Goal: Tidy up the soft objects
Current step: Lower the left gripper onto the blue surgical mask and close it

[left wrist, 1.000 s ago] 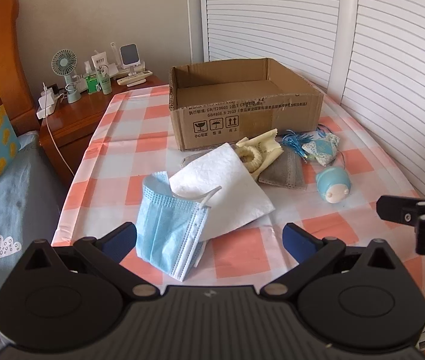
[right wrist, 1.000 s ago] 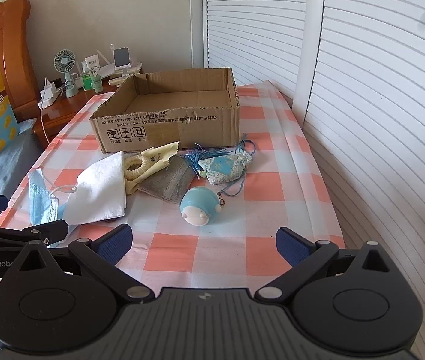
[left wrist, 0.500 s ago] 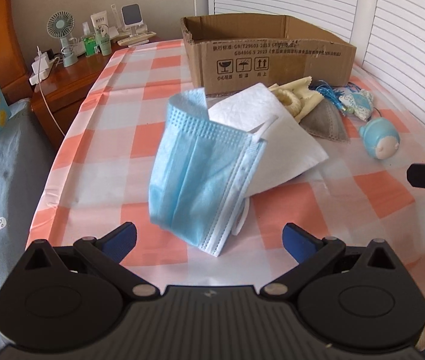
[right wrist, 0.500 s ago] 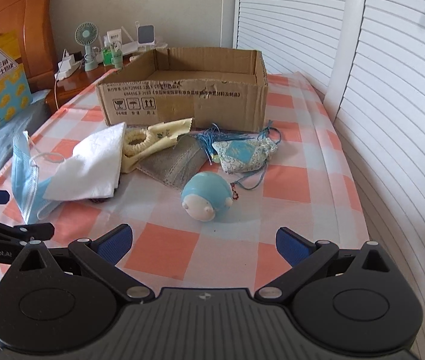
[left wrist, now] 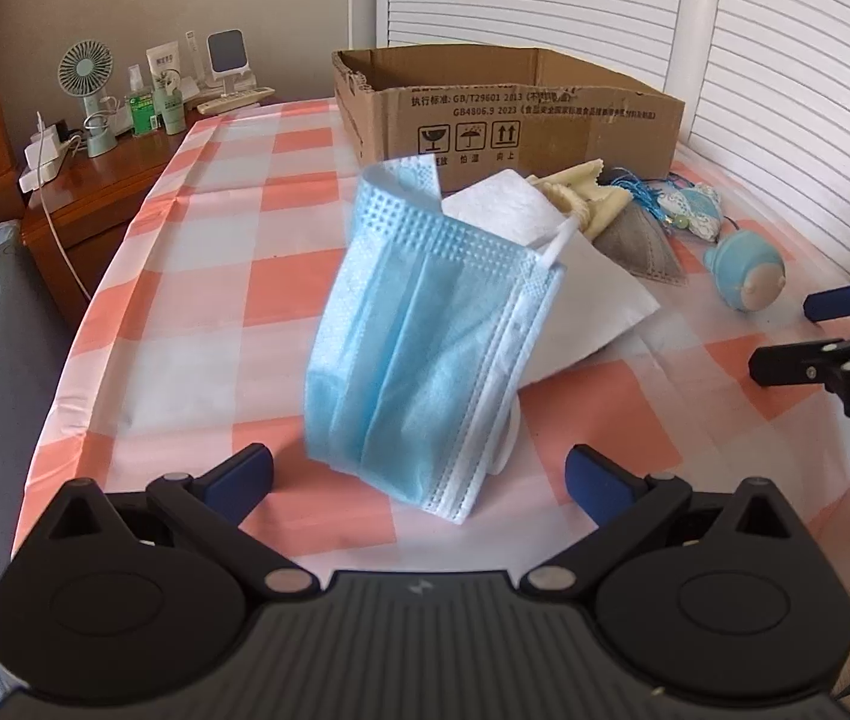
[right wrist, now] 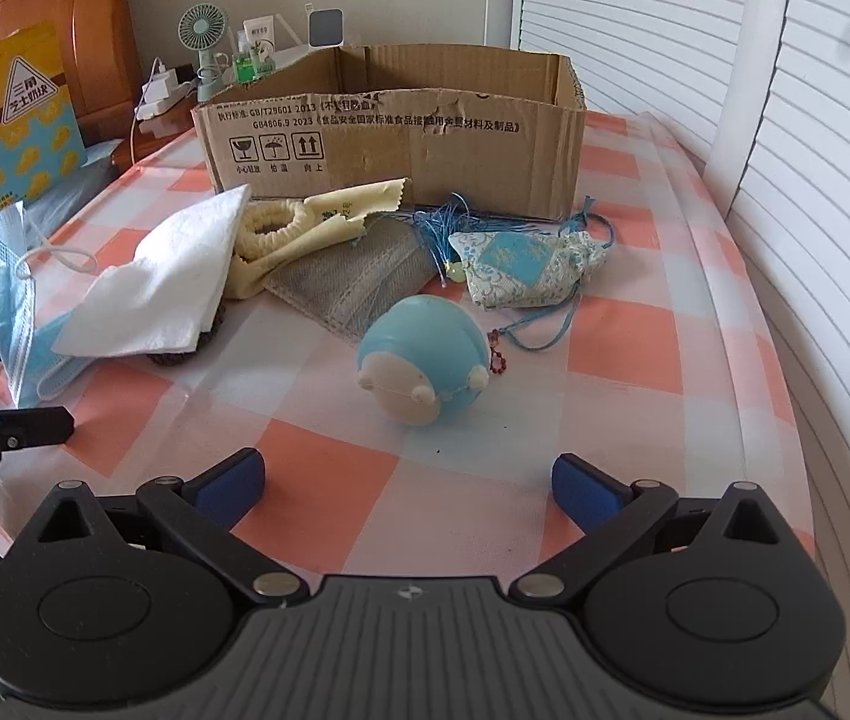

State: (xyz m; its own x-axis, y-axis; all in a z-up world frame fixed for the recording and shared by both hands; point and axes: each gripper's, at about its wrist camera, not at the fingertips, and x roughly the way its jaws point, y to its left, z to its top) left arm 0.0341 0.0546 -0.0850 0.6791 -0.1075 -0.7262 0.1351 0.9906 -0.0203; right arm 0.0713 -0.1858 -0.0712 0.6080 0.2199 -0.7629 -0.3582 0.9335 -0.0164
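A blue surgical mask (left wrist: 425, 348) stands folded on the checked tablecloth (left wrist: 215, 276), just ahead of my open left gripper (left wrist: 419, 474). Behind it lie a white cloth (left wrist: 521, 222), a cream scrunchie and cloth (right wrist: 299, 222), a grey mask (right wrist: 353, 282), a patterned sachet with blue tassels (right wrist: 521, 270) and a round blue plush toy (right wrist: 425, 354). My open right gripper (right wrist: 407, 483) is close in front of the toy. An open cardboard box (right wrist: 401, 126) stands behind the pile. The mask also shows in the right wrist view (right wrist: 17, 300).
A wooden nightstand (left wrist: 107, 174) with a small fan (left wrist: 86, 90), bottles and chargers stands at the far left. White louvred doors (right wrist: 785, 90) run along the right. A bed with a yellow-blue bag (right wrist: 11, 120) lies to the left.
Both grippers have moved lower and closer to the table. The mask now fills more of the left view, and the blue toy more of the right view. Both stay open.
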